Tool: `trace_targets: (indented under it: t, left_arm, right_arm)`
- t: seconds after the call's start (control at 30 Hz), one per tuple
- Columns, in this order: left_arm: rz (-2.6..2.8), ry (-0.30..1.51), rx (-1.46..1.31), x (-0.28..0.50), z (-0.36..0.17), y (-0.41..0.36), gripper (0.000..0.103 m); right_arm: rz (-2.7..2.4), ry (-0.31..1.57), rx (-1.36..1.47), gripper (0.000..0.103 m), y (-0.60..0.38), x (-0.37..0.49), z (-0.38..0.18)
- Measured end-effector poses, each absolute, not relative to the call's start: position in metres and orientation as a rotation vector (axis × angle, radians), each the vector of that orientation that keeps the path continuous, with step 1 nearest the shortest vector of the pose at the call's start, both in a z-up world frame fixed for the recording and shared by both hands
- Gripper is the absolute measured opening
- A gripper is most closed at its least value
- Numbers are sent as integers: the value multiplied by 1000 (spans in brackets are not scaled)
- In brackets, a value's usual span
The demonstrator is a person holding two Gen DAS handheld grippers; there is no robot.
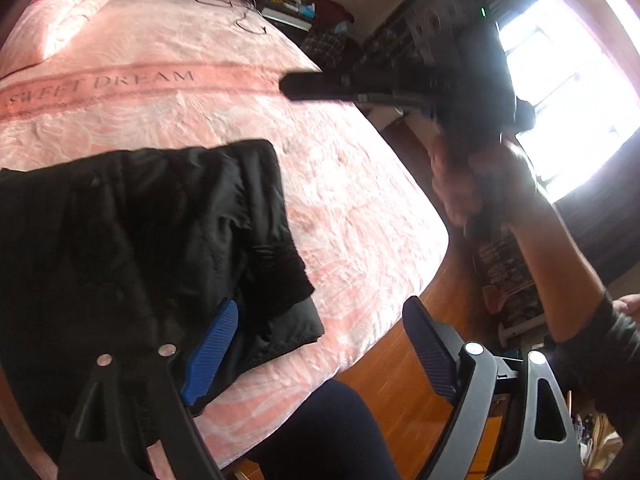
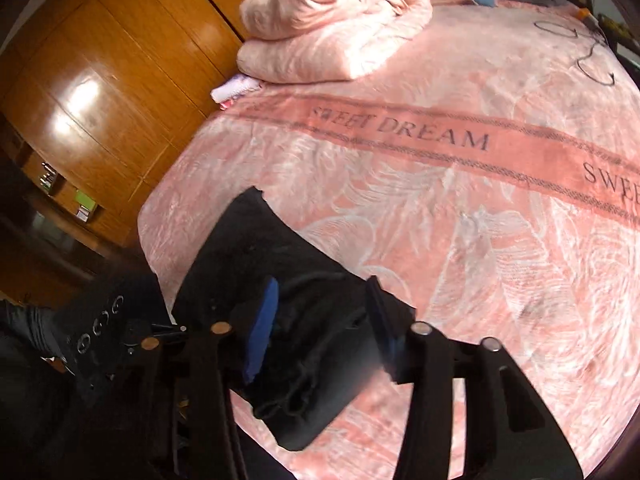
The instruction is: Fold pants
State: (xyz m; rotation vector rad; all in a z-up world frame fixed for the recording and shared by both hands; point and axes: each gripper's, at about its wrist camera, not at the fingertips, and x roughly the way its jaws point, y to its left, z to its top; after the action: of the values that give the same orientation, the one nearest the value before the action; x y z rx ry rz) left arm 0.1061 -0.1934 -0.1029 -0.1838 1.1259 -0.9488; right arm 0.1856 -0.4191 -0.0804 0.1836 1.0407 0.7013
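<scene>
The black pants (image 1: 140, 240) are lying folded into a compact bundle near the front edge of the bed (image 1: 340, 184), on its pink blanket printed with "SWEET DREAM" (image 2: 400, 128).

In the left wrist view, the left claw (image 1: 320, 348) is standing spread wide. Its left finger pad (image 1: 210, 352) is lying over the near corner of the pants, while the other finger is hanging out past the bed edge above the wooden floor (image 1: 400, 400); nothing is being pinched between them. The pants are sitting mostly to the left of and ahead of this claw. The right claw (image 1: 296, 86) is showing here too, blurred, held up over the bed with the person's right hand (image 1: 480, 176) gripping its handle; its fingertips are looking pressed close, though the blur is making that uncertain.

In the right wrist view, the right claw (image 2: 324, 332) is showing its fingers spread apart, with the bunched near end of the pants (image 2: 280, 288) lying between and below them. Whether the pads are touching the cloth cannot be told. A rolled pink quilt (image 2: 332, 28) is sitting at the far side of the bed, and a wooden wardrobe (image 2: 100, 92) is standing to the left.
</scene>
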Motion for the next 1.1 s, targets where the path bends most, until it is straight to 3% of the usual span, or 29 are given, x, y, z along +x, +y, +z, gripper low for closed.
trace_targets:
  t: [0.07,0.2,0.33,0.43,0.47,0.6,0.73,0.83,1.03,1.1]
  left_arm:
    - [-857,1099,-225,118,-103,-164,93]
    - [-710,1187,-300,148,-136,-118,93]
    - [-693,1221,-274,144,-160,-128,93]
    - [-702,1203,-313,135,-153,-127,93]
    - [-712,1185,-330,135,-146,-122,93]
    - [-690,1131,-370,138,-126,-94,95]
    - [-625,1167,-413,143,-143,-66,96]
    - [-609,1177,-426,142,-152,-51,96]
    - [-604,1211,-460,151,-163,-21,96]
    - [-599,1215,-450,156,-164,-12,96]
  right_arm:
    - [710,1035,200,23,-395,176,-89]
    - [624,1095,184,21,-366,176,-131]
    - [483,1169,184,0,-384,164,-176]
    - [410,1144,194,2,-395,144,-166]
    - [407,1114,213,9,-395,134,-154]
    - [481,1023,181,9,-357,96,-116]
    - [490,1060,123,9,-316,83,-140]
    - [405,1143,17,1,-313,73,-179]
    - [365,1150,292,0,-371,55,-184]
    - [339,1090,362,8,-387,49,-163]
